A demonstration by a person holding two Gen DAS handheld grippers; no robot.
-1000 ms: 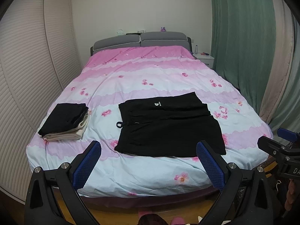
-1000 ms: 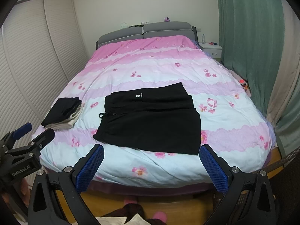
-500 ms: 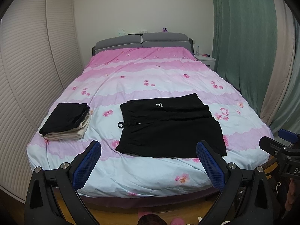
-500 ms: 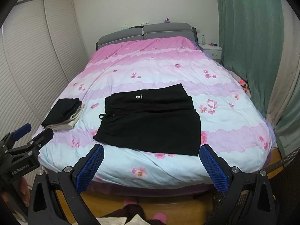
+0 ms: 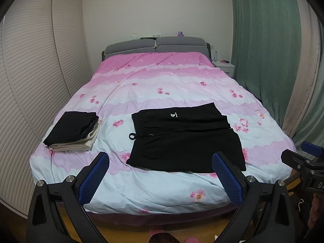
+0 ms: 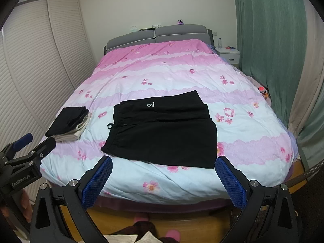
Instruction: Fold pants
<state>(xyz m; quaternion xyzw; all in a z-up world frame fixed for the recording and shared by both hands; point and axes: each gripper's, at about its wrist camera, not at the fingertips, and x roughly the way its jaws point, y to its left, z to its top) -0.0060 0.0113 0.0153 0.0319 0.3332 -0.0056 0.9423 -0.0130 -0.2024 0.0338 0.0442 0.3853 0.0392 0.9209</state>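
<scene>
Black pants (image 5: 184, 137) with a small white logo lie flat on the pink and white bed cover, waistband to the left; they also show in the right wrist view (image 6: 162, 129). My left gripper (image 5: 161, 174) is open and empty, held off the foot of the bed, short of the pants' near edge. My right gripper (image 6: 164, 179) is open and empty, also back from the foot of the bed. Each gripper shows at the edge of the other's view.
A stack of folded clothes (image 5: 73, 130), black on beige, sits at the bed's left side (image 6: 68, 122). Slatted wardrobe doors (image 5: 30, 81) stand left, green curtains (image 5: 263, 50) right, a white nightstand (image 5: 223, 65) by the headboard. Wood floor lies below.
Both views have tilted slightly, so the bed and pants sit a little lower in frame. The pants have not moved and both grippers stay open.
</scene>
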